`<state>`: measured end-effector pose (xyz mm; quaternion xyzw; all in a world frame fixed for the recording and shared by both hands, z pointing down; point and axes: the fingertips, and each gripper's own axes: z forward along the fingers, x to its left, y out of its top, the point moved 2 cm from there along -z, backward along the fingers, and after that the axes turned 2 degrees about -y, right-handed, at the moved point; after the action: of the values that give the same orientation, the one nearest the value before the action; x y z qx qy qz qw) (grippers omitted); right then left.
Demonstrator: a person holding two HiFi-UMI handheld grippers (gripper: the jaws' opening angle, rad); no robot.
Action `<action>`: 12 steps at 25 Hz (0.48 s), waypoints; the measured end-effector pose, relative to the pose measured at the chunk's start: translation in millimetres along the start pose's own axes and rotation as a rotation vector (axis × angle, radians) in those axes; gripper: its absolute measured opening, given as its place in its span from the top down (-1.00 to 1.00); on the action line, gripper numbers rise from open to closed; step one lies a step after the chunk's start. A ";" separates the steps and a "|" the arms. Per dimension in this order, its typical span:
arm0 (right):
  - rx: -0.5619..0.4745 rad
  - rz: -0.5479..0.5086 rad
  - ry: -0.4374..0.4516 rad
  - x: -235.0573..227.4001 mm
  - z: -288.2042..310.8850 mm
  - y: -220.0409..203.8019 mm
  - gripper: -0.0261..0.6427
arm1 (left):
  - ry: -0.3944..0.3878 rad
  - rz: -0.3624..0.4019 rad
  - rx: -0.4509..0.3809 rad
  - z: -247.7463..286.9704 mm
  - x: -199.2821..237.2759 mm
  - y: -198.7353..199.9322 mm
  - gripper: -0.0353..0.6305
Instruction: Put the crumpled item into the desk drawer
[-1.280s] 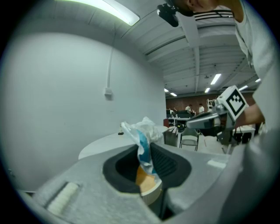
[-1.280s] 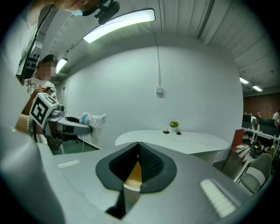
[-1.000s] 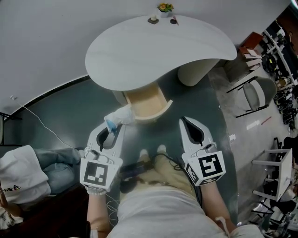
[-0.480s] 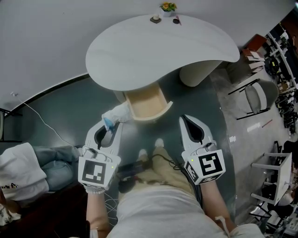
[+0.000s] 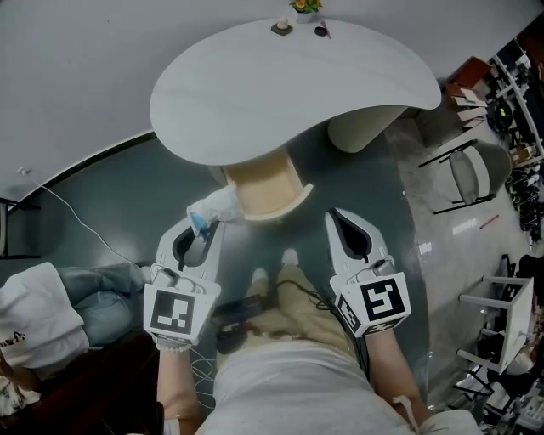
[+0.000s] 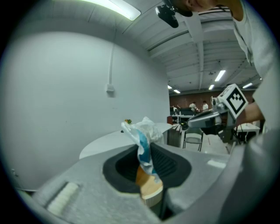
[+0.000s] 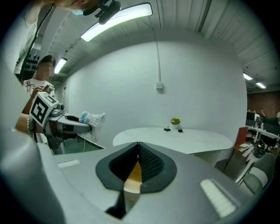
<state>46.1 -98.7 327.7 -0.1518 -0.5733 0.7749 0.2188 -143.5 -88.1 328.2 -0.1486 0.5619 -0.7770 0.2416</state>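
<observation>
A crumpled white and blue item (image 5: 212,208) is pinched between the tips of my left gripper (image 5: 206,228), just off the front left corner of the open drawer (image 5: 263,183). The wood-lined drawer sticks out from under the white curved desk (image 5: 289,85). In the left gripper view the item (image 6: 143,131) stands up between the jaws of that gripper (image 6: 146,146). My right gripper (image 5: 333,218) hovers to the right of the drawer front, shut with nothing in it (image 7: 138,146). The right gripper view shows the item (image 7: 92,119) at the far left.
A small plant pot (image 5: 299,7) and two small things stand at the desk's far edge. The desk's round pedestal (image 5: 361,127) is right of the drawer. Chairs (image 5: 463,174) and a white rack (image 5: 501,323) stand at the right. A seated person (image 5: 51,306) is at the left.
The left gripper with the crumpled item has crept slightly forward toward the drawer's left corner. The right gripper has hardly moved.
</observation>
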 end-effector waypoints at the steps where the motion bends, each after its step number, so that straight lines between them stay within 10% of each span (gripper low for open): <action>1: 0.004 0.002 0.000 -1.5 0.6 -1.5 0.91 | -0.002 0.002 0.003 2.4 -0.1 -0.5 0.71; 12: 0.043 0.017 0.012 -31.9 21.5 -14.4 0.91 | -0.024 0.008 0.038 51.0 0.4 -8.0 0.71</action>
<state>65.4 -129.2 347.4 -0.1569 -0.5540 0.7878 0.2188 -119.9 -127.1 352.3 -0.1508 0.5449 -0.7847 0.2542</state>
